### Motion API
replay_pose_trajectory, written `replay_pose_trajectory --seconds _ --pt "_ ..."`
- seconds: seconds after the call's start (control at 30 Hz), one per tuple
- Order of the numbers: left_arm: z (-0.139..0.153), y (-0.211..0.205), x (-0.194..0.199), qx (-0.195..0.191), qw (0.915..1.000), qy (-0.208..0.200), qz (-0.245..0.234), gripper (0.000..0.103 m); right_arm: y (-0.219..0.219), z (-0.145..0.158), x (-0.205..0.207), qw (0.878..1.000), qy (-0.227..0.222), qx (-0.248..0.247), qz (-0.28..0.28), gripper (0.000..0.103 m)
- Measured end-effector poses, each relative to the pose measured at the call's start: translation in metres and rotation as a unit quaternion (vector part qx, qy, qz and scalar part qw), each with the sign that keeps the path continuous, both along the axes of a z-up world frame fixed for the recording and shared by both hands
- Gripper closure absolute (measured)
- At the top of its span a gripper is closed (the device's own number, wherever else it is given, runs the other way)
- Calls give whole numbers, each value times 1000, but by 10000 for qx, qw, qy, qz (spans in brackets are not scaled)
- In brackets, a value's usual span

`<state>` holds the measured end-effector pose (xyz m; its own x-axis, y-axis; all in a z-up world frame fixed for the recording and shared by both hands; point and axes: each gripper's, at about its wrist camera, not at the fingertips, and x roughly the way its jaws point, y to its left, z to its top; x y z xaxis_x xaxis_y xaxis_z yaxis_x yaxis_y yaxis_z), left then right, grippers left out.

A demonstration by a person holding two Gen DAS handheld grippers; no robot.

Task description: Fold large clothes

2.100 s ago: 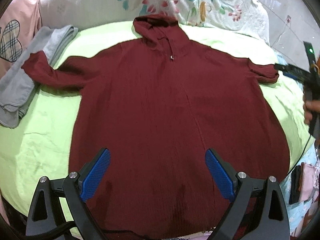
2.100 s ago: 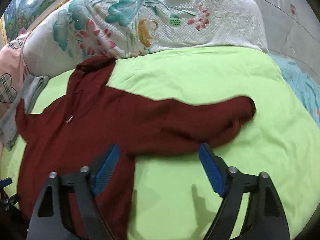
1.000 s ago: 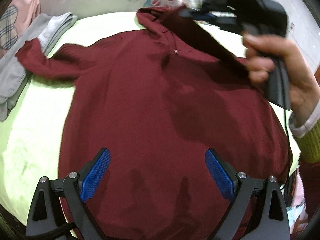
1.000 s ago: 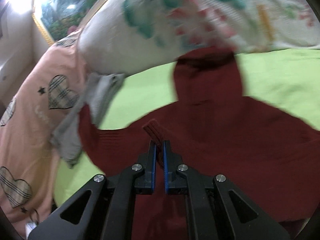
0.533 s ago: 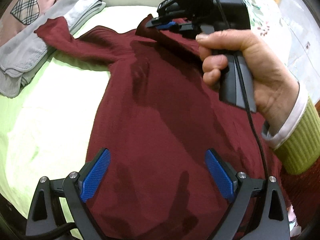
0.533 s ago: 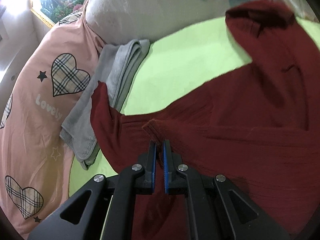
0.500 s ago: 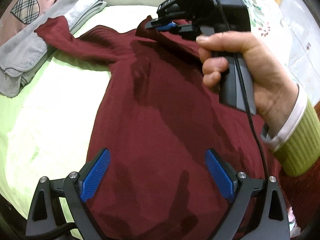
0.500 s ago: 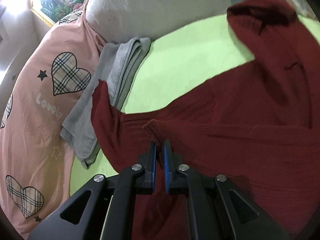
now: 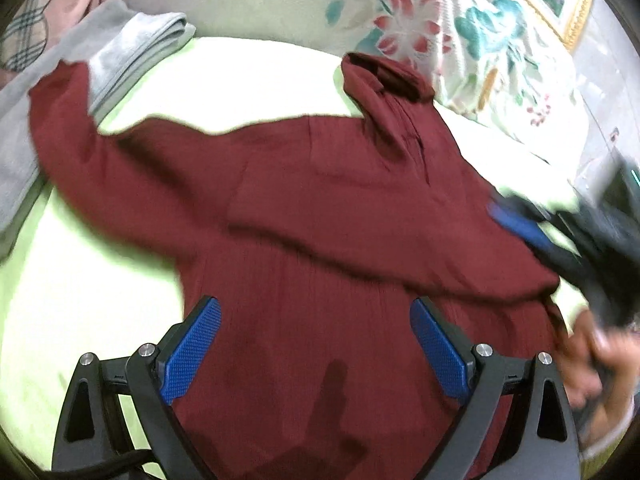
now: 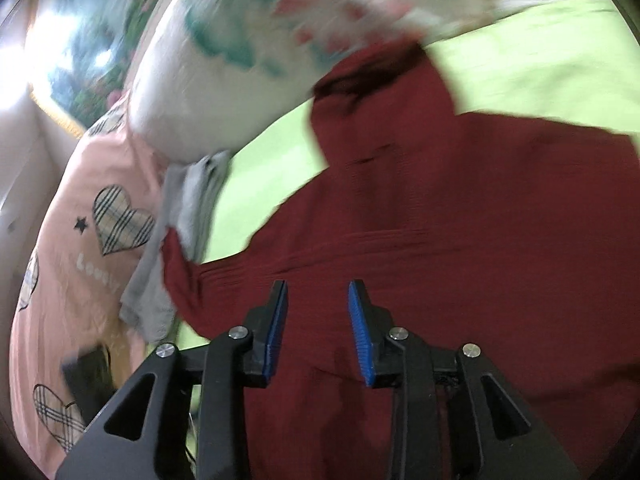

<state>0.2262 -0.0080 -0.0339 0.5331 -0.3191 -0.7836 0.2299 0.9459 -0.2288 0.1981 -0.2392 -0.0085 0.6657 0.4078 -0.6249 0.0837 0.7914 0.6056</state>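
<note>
We count one dark red hooded garment (image 9: pixel 328 216); one folded grey cloth (image 9: pixel 120 52); one floral pillow (image 9: pixel 440 20); one pink heart-print cover (image 10: pixel 80 248); two grippers, left gripper (image 9: pixel 316 352) and right gripper (image 10: pixel 318 332).

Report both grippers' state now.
Left gripper: open, empty, above the maroon hoodie.
Right gripper: jaws opening, nothing between them.

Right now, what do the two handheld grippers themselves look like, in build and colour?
Both match: the left gripper and the right gripper have black angular frames with triangular cut-outs, silver round bolts at the joints and blue textured pads on the fingers. A black cable trails from the left gripper's base.
</note>
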Motion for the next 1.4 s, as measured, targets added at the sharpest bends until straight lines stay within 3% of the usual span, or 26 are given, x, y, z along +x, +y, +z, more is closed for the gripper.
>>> replay_pose_trajectory --seconds 0.13,0.3,0.37,0.43,0.5,0.63,0.73,0.87,0.9,0.93,0.97,1.1,1.17,1.27,1.33,1.4 --pt "-2 3 59 459 9985 -213 215 7 -59 8 -43 9975 -3 -313 -627 61" --pt "-39 9 112 631 9958 645 153 13 -136 4 -77 9854 269 -732 -1512 57" --pt "-42 3 108 797 9955 510 13 22 -159 0 -80 9818 363 -663 -1743 57" --pt "-38 -5 99 833 9958 261 -261 67 -173 -4 -78 9796 396 -648 -1861 57" --pt "-32 -9 91 748 9963 128 -406 95 -176 -7 -70 9798 446 -595 -1856 57" --pt "-16 1 81 778 9963 -367 -29 95 -179 -15 -56 9826 533 -514 -1706 56" --pt "-25 14 78 828 9962 -237 116 95 -172 -20 -46 9836 599 -619 -1582 45" --pt "-30 15 80 666 9977 -31 75 95 -165 -34 -23 9848 858 -815 -1270 44" --pt "-29 14 78 668 9977 -53 45 95 -162 -39 -17 9856 946 -849 -1120 49" --pt "-28 12 73 680 9977 -63 9 95 -159 -43 -11 9868 972 -865 -963 65" --pt "-28 11 72 685 9976 -60 -18 95 -158 -46 -7 9870 1055 -878 -837 93" --pt "-25 6 69 538 9984 -18 -160 95 -175 -35 -13 9834 1009 -1045 -1089 96" --pt "-30 3 70 638 9978 31 -172 95 -178 -40 -11 9808 1177 -1125 -1070 96" --pt "-36 3 72 653 9977 113 -158 94 -175 -35 -18 9755 1265 -1331 -1215 89" --pt "-34 5 71 595 9981 119 -143 91 -164 -14 -25 9685 1040 -1805 -1362 88" --pt "-35 4 72 567 9982 161 -107 90 -147 3 -29 9737 653 -1867 -1128 88"
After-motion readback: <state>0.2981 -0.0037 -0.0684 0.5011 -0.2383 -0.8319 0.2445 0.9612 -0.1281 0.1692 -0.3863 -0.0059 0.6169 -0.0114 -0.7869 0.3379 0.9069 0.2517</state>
